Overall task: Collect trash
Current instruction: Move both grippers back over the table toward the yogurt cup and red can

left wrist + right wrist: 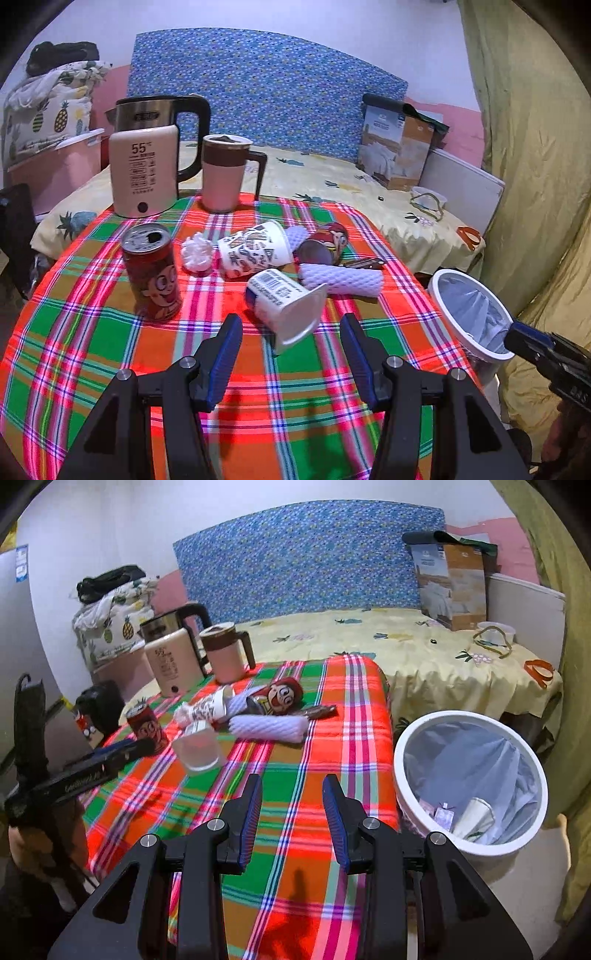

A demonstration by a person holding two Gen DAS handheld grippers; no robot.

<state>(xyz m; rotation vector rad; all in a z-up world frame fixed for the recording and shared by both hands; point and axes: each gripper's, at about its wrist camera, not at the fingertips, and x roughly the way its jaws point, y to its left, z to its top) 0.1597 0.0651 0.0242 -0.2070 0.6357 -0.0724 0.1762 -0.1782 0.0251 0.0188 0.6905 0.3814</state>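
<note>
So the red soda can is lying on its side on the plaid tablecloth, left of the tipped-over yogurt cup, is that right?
Not quite. The red soda can stands upright, its opened top facing up, as the left wrist view shows. The rest holds: it is on the plaid tablecloth, left of the tipped-over yogurt cup.

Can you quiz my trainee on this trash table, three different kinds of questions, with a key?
1. True or false: the red can near the kettle stands upright.
2. The tipped yogurt cup lies nearest which gripper? A left gripper B right gripper
3. Fill in: the white bin stands beside the table, on its ___ side.

Key: 1 true; 2 A; 3 right
</note>
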